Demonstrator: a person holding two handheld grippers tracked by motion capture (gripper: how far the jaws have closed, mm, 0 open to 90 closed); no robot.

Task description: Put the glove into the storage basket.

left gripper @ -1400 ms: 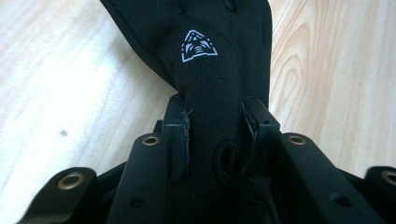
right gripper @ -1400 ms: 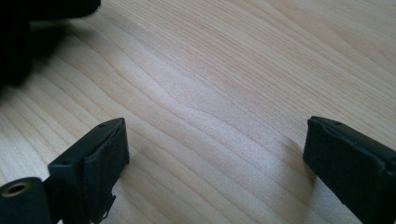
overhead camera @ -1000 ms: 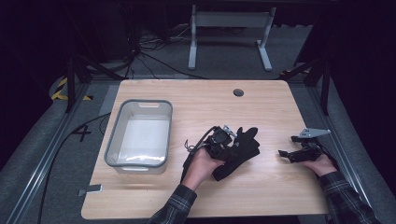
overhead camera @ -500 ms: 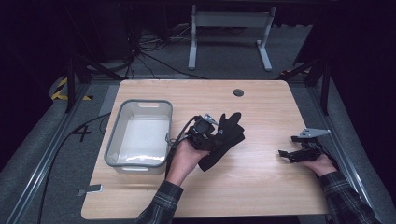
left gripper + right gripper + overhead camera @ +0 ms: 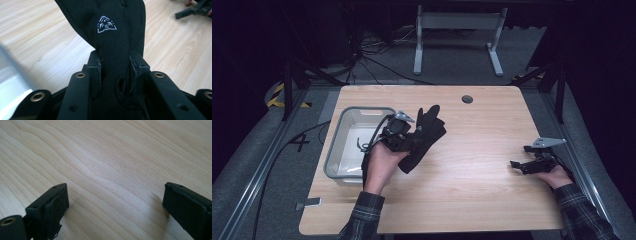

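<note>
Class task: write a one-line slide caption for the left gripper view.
Left gripper clamps a black glove with a white logo above the wooden table.

Light falls evenly from above onto the pale table [image 5: 482, 150], while the floor and room around it sink into near black. The high view is soft and slightly grainy. In the left gripper view the black glove [image 5: 117, 37] swallows detail apart from its sharp white logo; the bin's wall [image 5: 12, 77] at the left smears into a pale blur. The right gripper view is crisp on the wood grain, with soft shadows beneath the jaws.
</note>
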